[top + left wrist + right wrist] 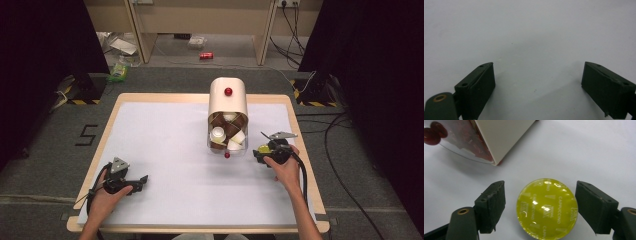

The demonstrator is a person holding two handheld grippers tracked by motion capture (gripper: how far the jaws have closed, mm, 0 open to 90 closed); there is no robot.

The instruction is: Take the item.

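Note:
A yellow foil-topped coffee capsule (547,207) marked "cappuccino" lies on the white table sheet between the jaws of my right gripper (541,187). The jaws stand apart with a gap on each side of it, so the pads do not press on it. In the high view the capsule (263,148) and right gripper (259,150) sit just right of a cream capsule box (228,100). The box's clear front (227,145) shows several brown and white capsules. My left gripper (142,180) rests at the near left, its jaws (537,75) open over bare sheet.
The box's cream wall (501,137) and its clear door with a red knob (434,132) are close ahead-left of the right jaws. The white sheet (170,150) lies on a wooden-edged table (107,125). A red can (206,55) lies on the floor behind.

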